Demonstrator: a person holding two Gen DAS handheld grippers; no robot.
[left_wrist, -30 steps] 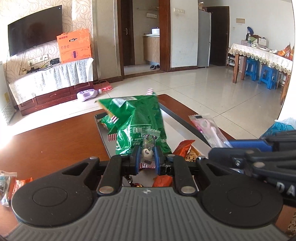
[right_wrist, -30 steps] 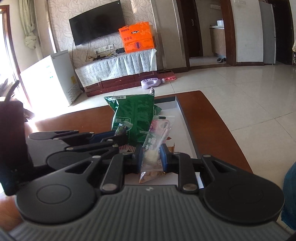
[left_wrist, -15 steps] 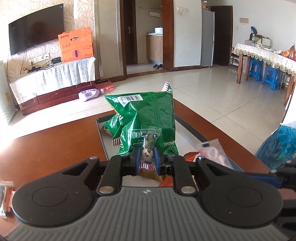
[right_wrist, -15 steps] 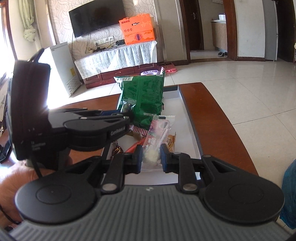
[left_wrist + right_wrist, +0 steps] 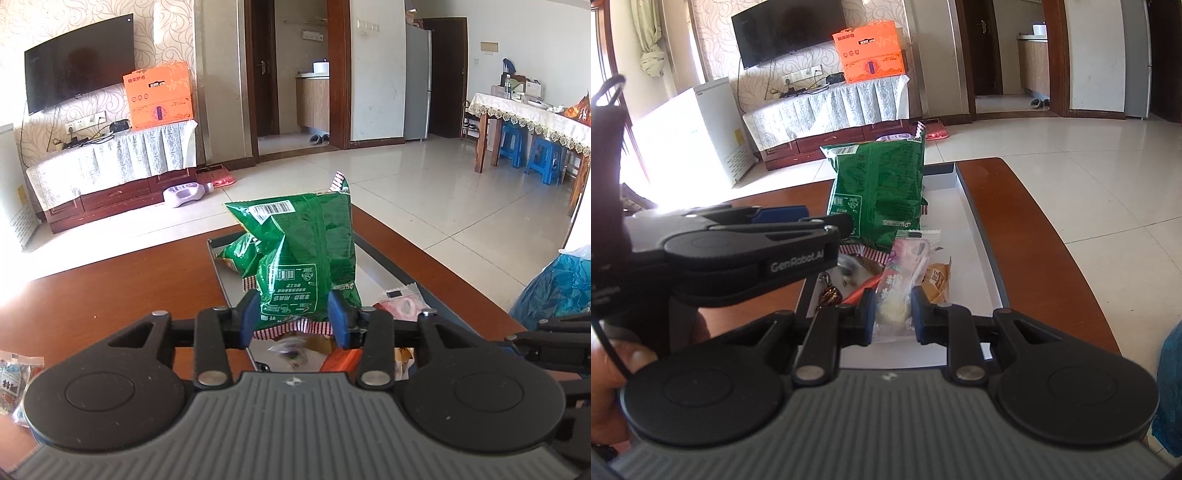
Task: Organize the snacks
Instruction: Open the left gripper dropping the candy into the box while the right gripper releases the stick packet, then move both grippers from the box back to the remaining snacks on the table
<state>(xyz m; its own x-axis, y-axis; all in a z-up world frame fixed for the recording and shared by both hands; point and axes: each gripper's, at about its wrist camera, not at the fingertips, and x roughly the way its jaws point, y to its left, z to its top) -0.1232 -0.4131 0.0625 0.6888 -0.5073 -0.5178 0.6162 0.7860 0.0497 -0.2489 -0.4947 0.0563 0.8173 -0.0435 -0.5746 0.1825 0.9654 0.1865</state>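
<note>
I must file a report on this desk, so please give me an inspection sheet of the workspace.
Surface: brown wooden table bearing a grey tray.
Job's things: green snack bag standing in the tray; small wrapped snacks lying around its base.
Clutter: snack packet on the table, outside the tray.
Grippers: left gripper has just been opening, nothing gripped; right gripper shut on pink-and-white packet.
Cables: nothing seen on the table.
Surroundings: television, orange box, tiled floor.

Left gripper (image 5: pixel 293 325) jaws just opening, apart; right gripper (image 5: pixel 893 314) clamped.
</note>
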